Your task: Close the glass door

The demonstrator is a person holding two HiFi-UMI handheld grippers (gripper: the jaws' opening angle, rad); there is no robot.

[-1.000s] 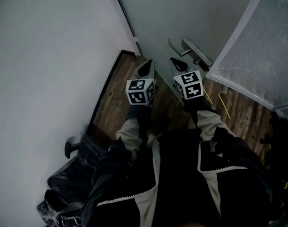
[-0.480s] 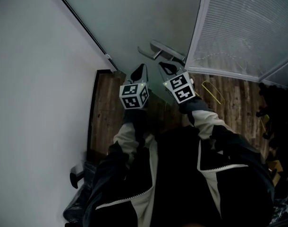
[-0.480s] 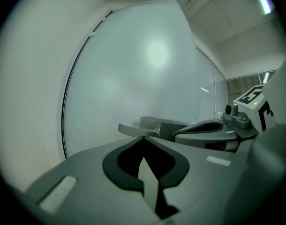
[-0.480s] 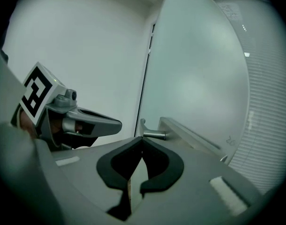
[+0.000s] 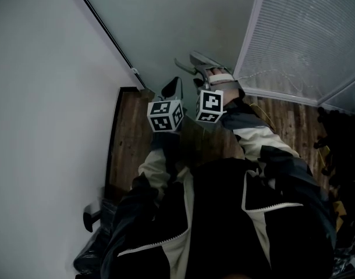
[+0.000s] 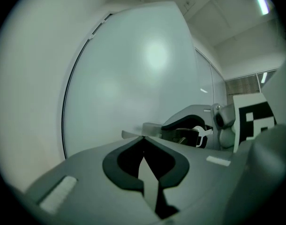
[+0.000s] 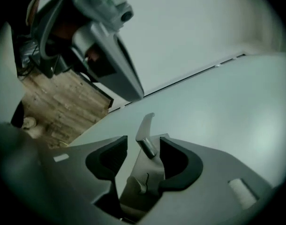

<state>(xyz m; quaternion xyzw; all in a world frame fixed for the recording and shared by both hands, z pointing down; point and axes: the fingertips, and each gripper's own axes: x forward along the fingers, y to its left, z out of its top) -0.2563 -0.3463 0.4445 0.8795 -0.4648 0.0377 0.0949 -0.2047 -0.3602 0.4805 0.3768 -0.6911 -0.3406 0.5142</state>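
Right gripper (image 7: 143, 150) rolled — jaws opening round handle (image 7: 144, 125).

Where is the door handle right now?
In the head view, the door handle sits on the glass door, top middle, between the opening jaws of the right tool.

Glass door (image 5: 183, 22) stands ahead, with the wall (image 5: 43, 97) on its left and a slatted blind panel (image 5: 305, 34) on its right. The door handle (image 7: 145, 130) sits between the opening jaws of the right gripper (image 7: 143, 149). The left gripper (image 5: 173, 87) is just left of it, before the glass and above the floor (image 5: 131, 138).
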